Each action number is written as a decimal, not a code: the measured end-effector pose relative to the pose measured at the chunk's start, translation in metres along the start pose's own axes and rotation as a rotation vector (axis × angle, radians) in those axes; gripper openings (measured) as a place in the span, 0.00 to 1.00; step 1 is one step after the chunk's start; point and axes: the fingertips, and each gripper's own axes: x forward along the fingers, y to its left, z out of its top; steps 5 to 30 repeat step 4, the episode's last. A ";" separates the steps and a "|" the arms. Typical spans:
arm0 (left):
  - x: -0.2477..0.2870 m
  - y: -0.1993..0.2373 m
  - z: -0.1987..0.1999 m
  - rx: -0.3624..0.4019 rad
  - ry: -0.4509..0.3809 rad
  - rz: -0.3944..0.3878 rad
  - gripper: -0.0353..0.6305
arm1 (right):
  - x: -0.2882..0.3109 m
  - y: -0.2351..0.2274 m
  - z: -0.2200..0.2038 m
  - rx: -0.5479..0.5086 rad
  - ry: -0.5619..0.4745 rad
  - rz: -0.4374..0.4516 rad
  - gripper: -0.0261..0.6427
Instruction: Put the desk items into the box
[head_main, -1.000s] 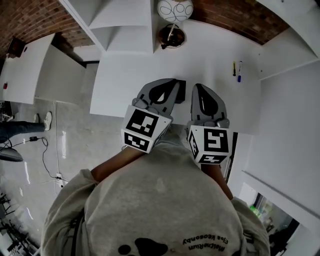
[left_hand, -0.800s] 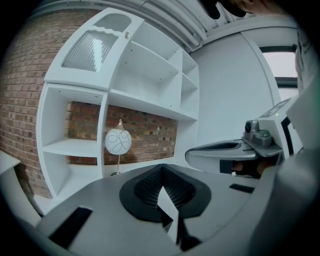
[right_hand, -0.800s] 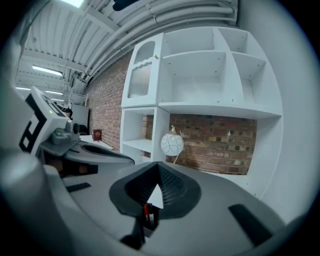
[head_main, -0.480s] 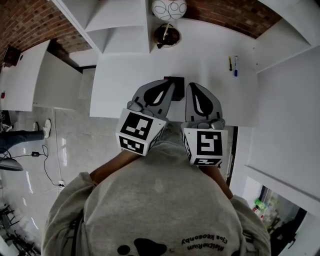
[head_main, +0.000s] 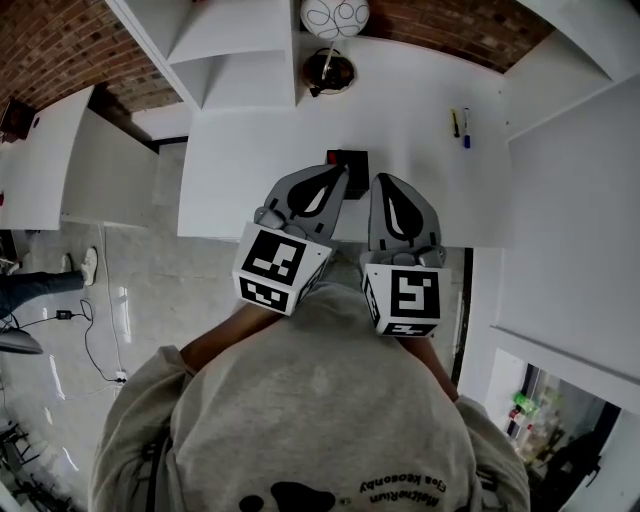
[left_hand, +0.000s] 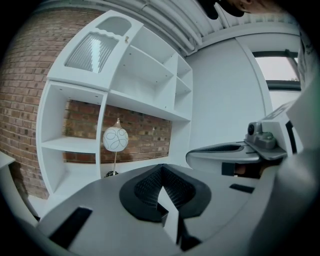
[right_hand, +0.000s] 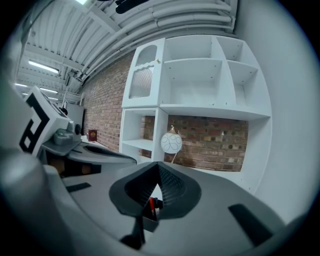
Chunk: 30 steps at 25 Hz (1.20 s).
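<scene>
Though beyond right tool (head_main: 381, 186), box (head_main: 347, 160) (near)

A study-like room: white desk (head_main: 400, 110), open shelves (right_hand: 192, 106), brick wall (right_hand: 210, 141).

White shelving (right_hand: 200, 85) stands against a red brick wall (head_main: 60, 40) — a globe lamp (head_main: 335, 17) stands at the back of the white counter (head_main: 420, 110). A glossy grey floor (head_main: 150, 290) lies to the left — strip lights (right_hand: 42, 65) hang under a ribbed ceiling (right_hand: 100, 25).
</scene>
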 end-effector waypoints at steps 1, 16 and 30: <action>-0.001 0.000 -0.001 0.001 0.000 -0.001 0.06 | -0.001 0.000 0.000 -0.001 -0.002 -0.003 0.06; -0.004 -0.002 -0.005 0.005 0.007 -0.006 0.06 | -0.005 0.002 -0.001 -0.002 -0.002 -0.011 0.06; -0.004 -0.002 -0.005 0.005 0.007 -0.006 0.06 | -0.005 0.002 -0.001 -0.002 -0.002 -0.011 0.06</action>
